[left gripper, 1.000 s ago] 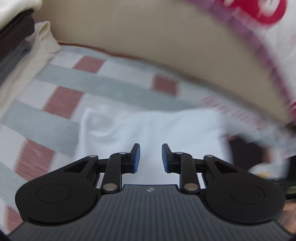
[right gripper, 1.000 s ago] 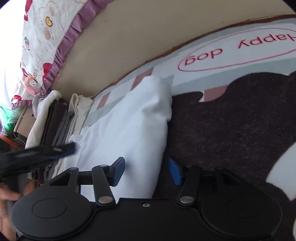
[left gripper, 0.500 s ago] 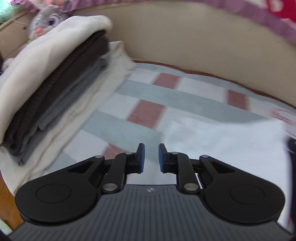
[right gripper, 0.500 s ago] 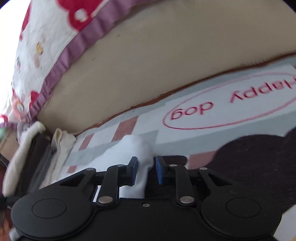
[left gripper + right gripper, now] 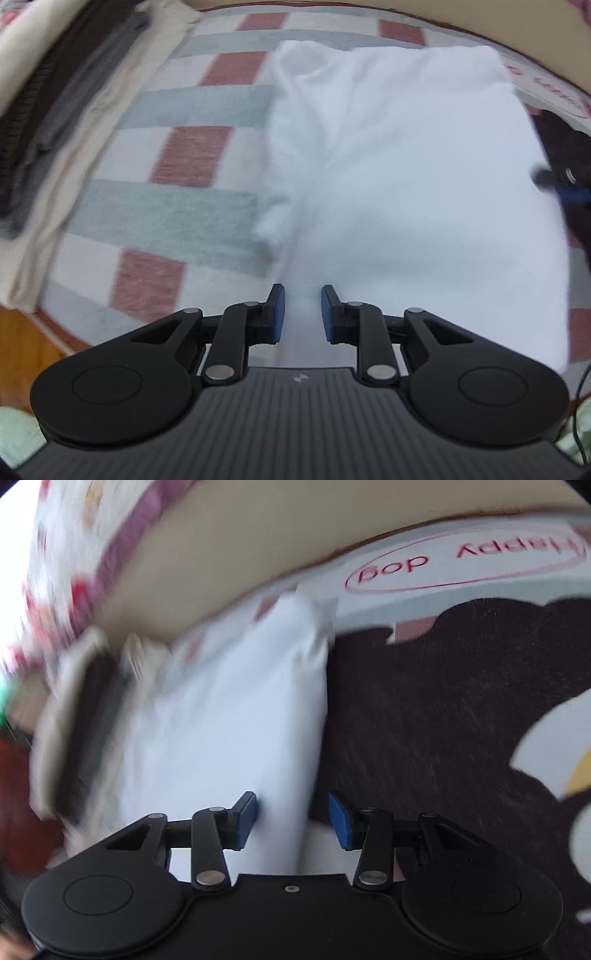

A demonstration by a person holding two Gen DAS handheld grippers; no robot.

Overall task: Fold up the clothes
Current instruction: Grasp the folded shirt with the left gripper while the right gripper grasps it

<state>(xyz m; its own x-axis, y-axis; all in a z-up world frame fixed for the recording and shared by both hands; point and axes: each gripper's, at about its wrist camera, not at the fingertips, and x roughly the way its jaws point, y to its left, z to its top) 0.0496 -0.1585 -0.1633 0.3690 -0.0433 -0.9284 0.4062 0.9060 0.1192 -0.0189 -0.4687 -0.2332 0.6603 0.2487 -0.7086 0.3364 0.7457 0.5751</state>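
Slippage threatens: left claw [image 5: 299,310] and right claw [image 5: 291,819], both parted and gripping nothing, straddle the folded white garment [image 5: 406,184] on the checked blanket [image 5: 192,155], so closing shallowly could pinch one layer and undo the fold.

"Happy dog" in red, upside down, inside red oval on the mat [image 5: 436,590]

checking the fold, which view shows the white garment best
The left wrist view: the white garment fills the frame, its top and left edges showing against the checked mat. The right wrist view shows only a blurred, foreshortened strip along its right edge.
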